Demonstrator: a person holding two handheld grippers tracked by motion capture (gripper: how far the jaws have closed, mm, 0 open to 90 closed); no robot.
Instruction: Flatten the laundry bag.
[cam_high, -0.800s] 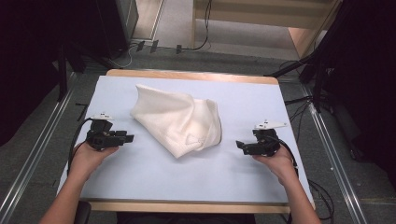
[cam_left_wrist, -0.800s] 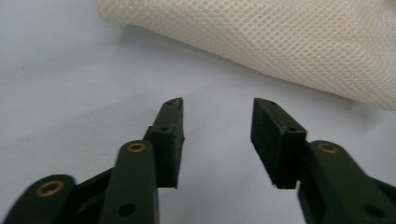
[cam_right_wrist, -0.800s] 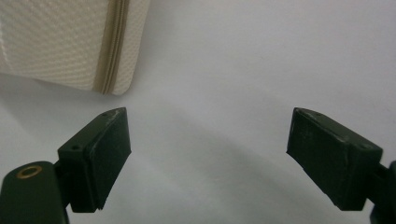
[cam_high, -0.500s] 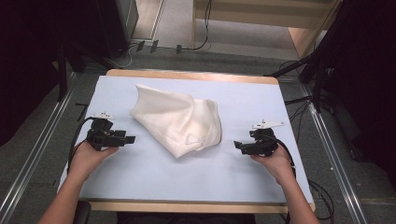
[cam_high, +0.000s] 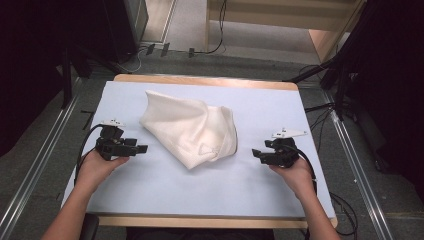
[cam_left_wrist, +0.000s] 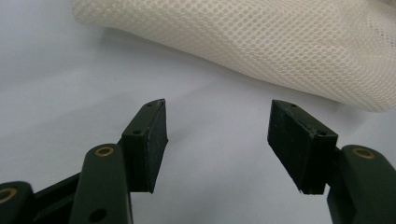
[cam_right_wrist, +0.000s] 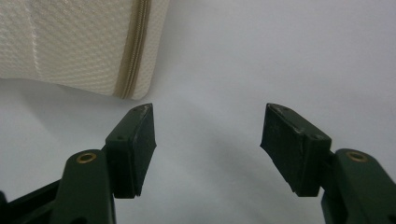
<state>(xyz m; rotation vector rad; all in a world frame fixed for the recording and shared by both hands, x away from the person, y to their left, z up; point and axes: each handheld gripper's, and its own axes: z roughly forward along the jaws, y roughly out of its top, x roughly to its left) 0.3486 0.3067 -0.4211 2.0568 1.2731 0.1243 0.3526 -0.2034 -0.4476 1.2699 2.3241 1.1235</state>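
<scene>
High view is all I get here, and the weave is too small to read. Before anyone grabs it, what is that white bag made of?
Observer: The left gripper view shows the white bag as open mesh netting.
Operator: Any closure on it?
Observer: Yes, the right gripper view shows a beige zipper running along the edge nearest the right tool.
Operator: Are the tools touching it?
Observer: No. The left tool stands open with bare table between its jaws, the bag lying just beyond them; the right tool is open too, short of the zipper corner.
</scene>
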